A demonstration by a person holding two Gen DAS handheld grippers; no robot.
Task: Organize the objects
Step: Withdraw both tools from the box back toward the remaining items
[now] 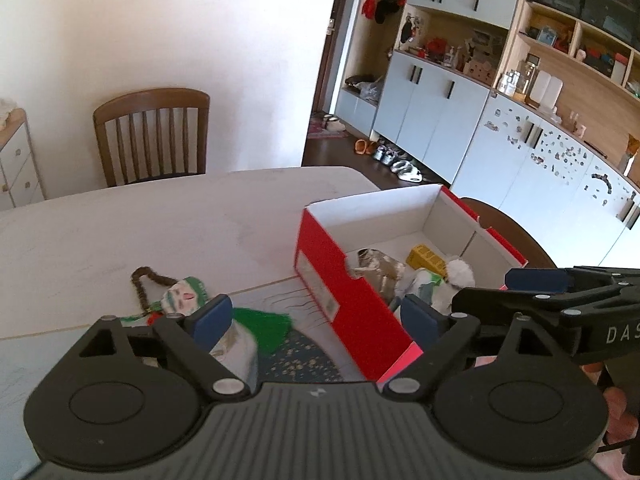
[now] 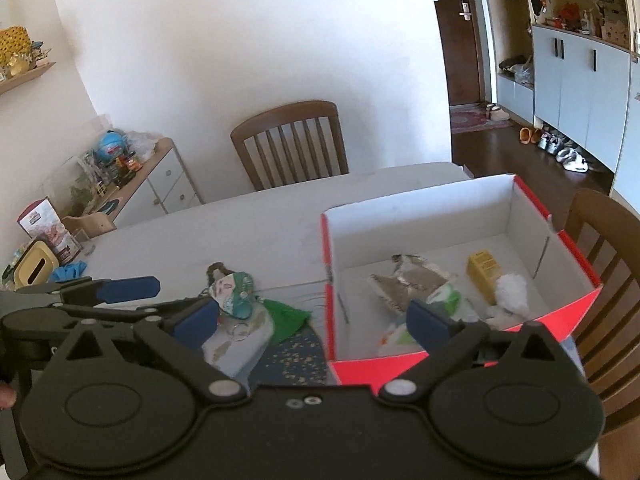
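Note:
A red shoebox (image 1: pixel 372 196) (image 2: pixel 420 196) with a white inside stands open on the pale table (image 1: pixel 160 220). In it lie a crumpled foil bag (image 1: pixel 380 268) (image 2: pixel 412 280), a small yellow box (image 1: pixel 426 258) (image 2: pixel 484 270), a white fluffy ball (image 1: pixel 460 272) (image 2: pixel 512 288) and a green-and-white packet (image 2: pixel 448 300). Left of the box lies a doll-face ornament (image 1: pixel 182 296) (image 2: pixel 230 292) with a green tassel (image 1: pixel 264 324) and a brown bead loop. My left gripper (image 1: pixel 316 316) hangs open before the box's near left corner, holding nothing. My right gripper (image 2: pixel 312 324) is open and empty beside it, at the box's near edge.
A dark blue speckled mat (image 1: pixel 296 356) lies under the box's near corner. Wooden chairs stand at the far side (image 1: pixel 152 136) and at the right (image 2: pixel 604 260). A yellow tissue box (image 2: pixel 32 268) and a blue glove (image 2: pixel 68 272) sit at the table's left. Cabinets line the right wall.

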